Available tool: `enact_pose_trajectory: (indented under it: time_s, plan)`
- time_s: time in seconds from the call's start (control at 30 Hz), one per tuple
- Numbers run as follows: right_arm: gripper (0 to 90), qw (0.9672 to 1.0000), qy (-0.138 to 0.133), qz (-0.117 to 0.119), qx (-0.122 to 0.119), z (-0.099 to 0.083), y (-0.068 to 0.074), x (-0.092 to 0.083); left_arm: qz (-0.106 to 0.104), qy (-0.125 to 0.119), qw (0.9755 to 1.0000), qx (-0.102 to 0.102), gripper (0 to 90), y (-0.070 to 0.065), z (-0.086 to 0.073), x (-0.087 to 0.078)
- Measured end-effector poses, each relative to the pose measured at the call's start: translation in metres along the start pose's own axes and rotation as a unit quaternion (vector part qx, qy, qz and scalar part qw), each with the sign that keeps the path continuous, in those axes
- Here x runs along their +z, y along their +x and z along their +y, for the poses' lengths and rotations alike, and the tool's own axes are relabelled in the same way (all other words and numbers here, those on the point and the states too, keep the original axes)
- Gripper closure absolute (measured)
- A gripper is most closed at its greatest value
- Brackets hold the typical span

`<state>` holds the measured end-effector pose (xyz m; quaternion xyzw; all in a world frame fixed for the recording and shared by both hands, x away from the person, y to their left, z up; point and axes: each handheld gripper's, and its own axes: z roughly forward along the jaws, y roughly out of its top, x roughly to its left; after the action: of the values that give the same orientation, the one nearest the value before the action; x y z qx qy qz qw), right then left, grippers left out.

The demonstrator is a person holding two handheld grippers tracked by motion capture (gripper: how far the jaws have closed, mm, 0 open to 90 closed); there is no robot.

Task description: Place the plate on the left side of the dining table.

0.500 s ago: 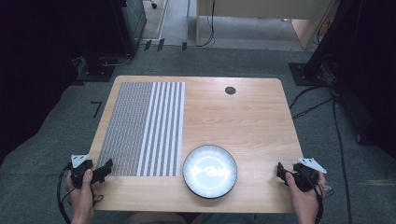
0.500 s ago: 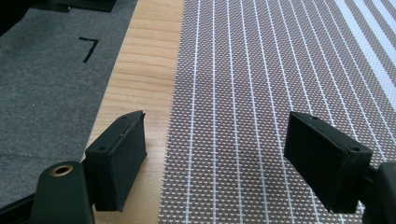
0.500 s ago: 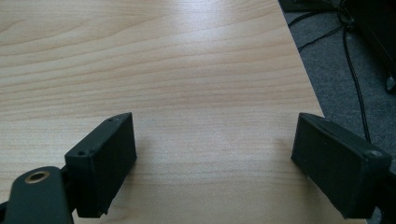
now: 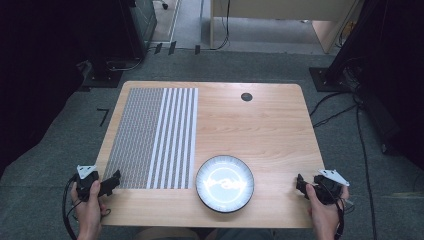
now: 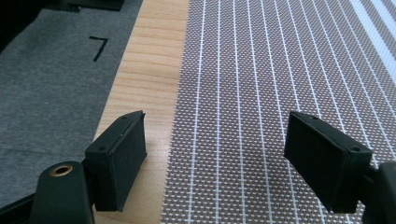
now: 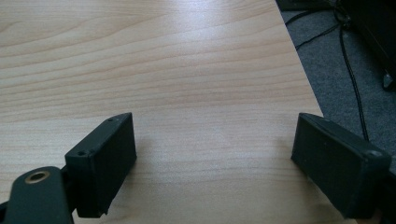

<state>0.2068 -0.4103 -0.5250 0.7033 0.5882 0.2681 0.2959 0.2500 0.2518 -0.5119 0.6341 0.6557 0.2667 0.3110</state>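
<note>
Light wooden table (image 4: 270, 125) on grey carpet. Grey-and-white striped woven placemat (image 4: 155, 137) covers its left part. Black-rimmed white round plate (image 4: 224, 183) at near edge, just beside the mat.

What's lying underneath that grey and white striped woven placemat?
The grey and white striped woven placemat lies flat on the light wooden table, which shows around its edges. Whatever might sit between mat and tabletop is covered and cannot be seen.

each black tool (image 4: 111, 183) (image 4: 303, 184) has blocky screw-holed jaws, a grey three-cornered top plate and a trailing black cable.
</note>
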Motion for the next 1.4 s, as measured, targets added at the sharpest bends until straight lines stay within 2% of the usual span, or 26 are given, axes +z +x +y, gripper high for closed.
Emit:
enact_pose_trajectory:
  time_s: [0.3, 0.53, 0.6, 0.7, 0.93, 1.13, 1.4]
  plan:
    - [14.3, 0.9999, -0.010, -0.011, 0.004, 0.001, -0.001, -0.006, -0.015, -0.002, 0.9999, 0.007, 20.8, -0.009, 0.002, -0.001]
    - [14.3, 0.9997, -0.020, -0.014, 0.002, 0.003, 0.005, -0.011, -0.021, -0.008, 0.9996, 0.015, 20.8, -0.018, 0.003, -0.005]
    - [14.3, 0.9997, -0.022, -0.013, -0.001, 0.003, 0.007, -0.012, -0.022, -0.009, 0.9996, 0.016, 20.8, -0.019, 0.003, -0.005]
    - [14.3, 0.9997, -0.024, -0.012, -0.002, 0.003, 0.010, -0.013, -0.034, -0.009, 0.9993, 0.015, 20.8, -0.022, 0.003, -0.006]
    - [14.3, 0.9996, -0.029, -0.005, 0.002, 0.004, 0.017, -0.016, -0.039, -0.009, 0.9988, 0.027, 20.8, -0.031, 0.002, -0.006]
    - [14.3, 0.9994, -0.034, 0.002, -0.005, 0.004, 0.026, -0.018, -0.046, -0.008, 0.9981, 0.041, 20.8, -0.038, 0.001, -0.007]
    - [14.3, 0.9993, -0.035, 0.012, -0.009, 0.004, 0.033, -0.019, -0.055, -0.007, 0.9973, 0.049, 20.8, -0.047, 0.000, -0.007]
